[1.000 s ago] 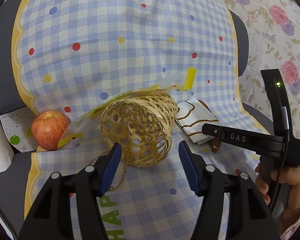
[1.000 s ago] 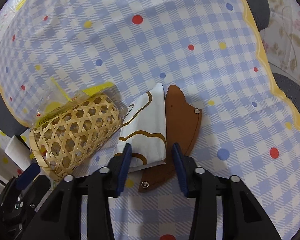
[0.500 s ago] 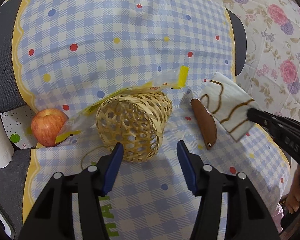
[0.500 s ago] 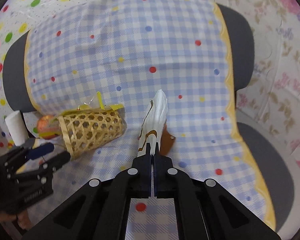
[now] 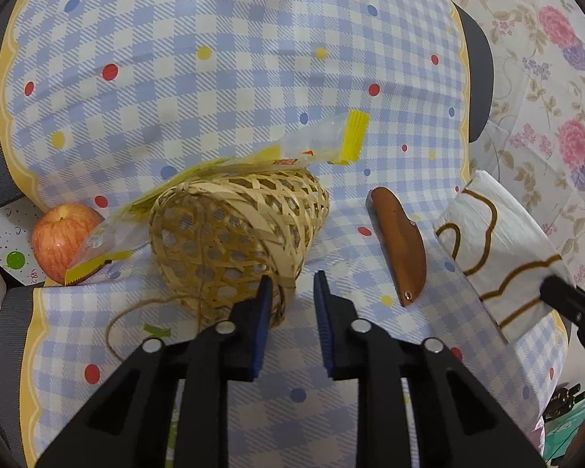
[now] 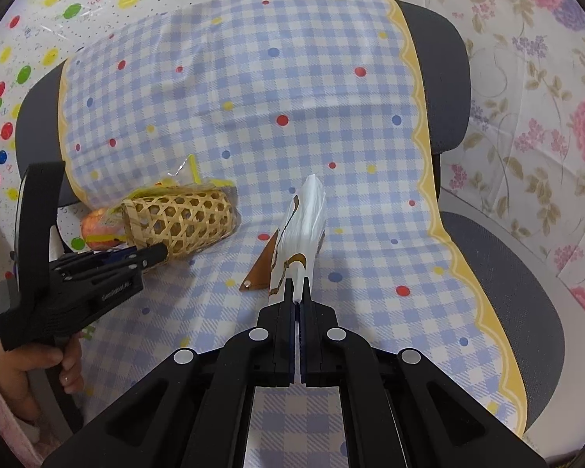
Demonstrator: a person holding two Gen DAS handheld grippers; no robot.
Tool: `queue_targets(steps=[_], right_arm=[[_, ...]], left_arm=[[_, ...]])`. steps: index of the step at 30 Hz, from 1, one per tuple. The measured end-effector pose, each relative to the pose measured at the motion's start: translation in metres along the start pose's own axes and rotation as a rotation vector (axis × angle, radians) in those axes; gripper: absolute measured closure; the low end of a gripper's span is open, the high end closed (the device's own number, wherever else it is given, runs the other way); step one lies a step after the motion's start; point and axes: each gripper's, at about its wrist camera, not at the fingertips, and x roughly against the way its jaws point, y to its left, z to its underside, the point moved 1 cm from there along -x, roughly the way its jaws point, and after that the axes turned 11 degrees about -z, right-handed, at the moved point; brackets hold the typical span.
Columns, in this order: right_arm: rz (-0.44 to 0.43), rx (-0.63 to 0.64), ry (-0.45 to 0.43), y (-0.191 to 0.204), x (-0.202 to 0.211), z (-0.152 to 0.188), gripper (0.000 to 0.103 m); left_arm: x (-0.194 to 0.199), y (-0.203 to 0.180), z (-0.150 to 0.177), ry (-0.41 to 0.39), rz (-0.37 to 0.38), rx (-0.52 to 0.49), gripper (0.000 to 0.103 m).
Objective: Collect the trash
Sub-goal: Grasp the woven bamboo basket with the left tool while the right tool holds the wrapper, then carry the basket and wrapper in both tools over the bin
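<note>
**Right tool clamped on wrapper; left tool at basket rim**

Checked blue-and-white cloth with coloured dots and a yellow scalloped border covers the work surface; floral sheeting lies to the right.

Right gripper: jaws pressed together on the lower end of a white wrapper with brown curved lines. Wrapper is lifted clear of the cloth and stands up from the fingertips. In the left wrist view it hangs at the right edge.

Left gripper: jaws apart with a narrow gap, holding nothing. Left blue pad sits at the rim of a woven basket, which lies on its side.

Yellow-and-clear plastic bag rests on top of the basket. Brown leather piece lies flat between basket and wrapper. Apple sits beside the basket's far end.
</note>
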Motion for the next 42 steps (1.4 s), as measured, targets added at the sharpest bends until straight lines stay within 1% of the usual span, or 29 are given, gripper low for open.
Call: queue_targets(steps=[2, 4, 6, 10, 15, 17, 19, 21, 25, 29, 33, 36, 42], right_arm=[[-0.002, -0.002, 0.0, 0.002, 0.003, 0.001, 0.101], [-0.004, -0.002, -0.005, 0.003, 0.007, 0.002, 0.101], [-0.005, 0.001, -0.016, 0.004, 0.014, 0.002, 0.101], [-0.003, -0.005, -0.037, 0.006, 0.03, 0.001, 0.101], [0.004, -0.019, -0.051, 0.004, 0.047, 0.005, 0.101], [0.007, -0.031, -0.054, 0.003, 0.054, 0.008, 0.101], [0.012, -0.039, -0.062, 0.001, 0.064, 0.013, 0.101], [0.017, -0.044, -0.07, -0.001, 0.073, 0.017, 0.101], [0.033, -0.059, -0.096, -0.008, 0.099, 0.027, 0.101], [0.054, -0.078, -0.128, -0.017, 0.124, 0.035, 0.101], [0.071, -0.093, -0.155, -0.024, 0.145, 0.043, 0.101], [0.086, -0.104, -0.164, -0.03, 0.159, 0.052, 0.101], [0.14, -0.135, -0.151, -0.046, 0.179, 0.079, 0.101]], left_arm=[[0.002, 0.0, -0.001, -0.007, 0.001, -0.001, 0.096], [0.013, 0.001, 0.001, -0.029, 0.018, -0.01, 0.098], [0.028, 0.003, 0.004, -0.052, 0.052, -0.007, 0.099], [0.065, -0.002, 0.009, -0.092, 0.113, -0.016, 0.099], [0.109, -0.012, 0.016, -0.151, 0.151, -0.051, 0.099], [0.117, -0.017, 0.019, -0.16, 0.154, -0.068, 0.099], [0.123, -0.021, 0.023, -0.164, 0.141, -0.084, 0.099], [0.132, -0.023, 0.027, -0.165, 0.157, -0.083, 0.099], [0.162, -0.033, 0.033, -0.217, 0.204, -0.096, 0.099], [0.192, -0.042, 0.032, -0.273, 0.246, -0.113, 0.099], [0.211, -0.056, 0.03, -0.31, 0.261, -0.14, 0.099], [0.215, -0.07, 0.036, -0.306, 0.274, -0.164, 0.099], [0.204, -0.11, 0.067, -0.247, 0.33, -0.226, 0.099]])
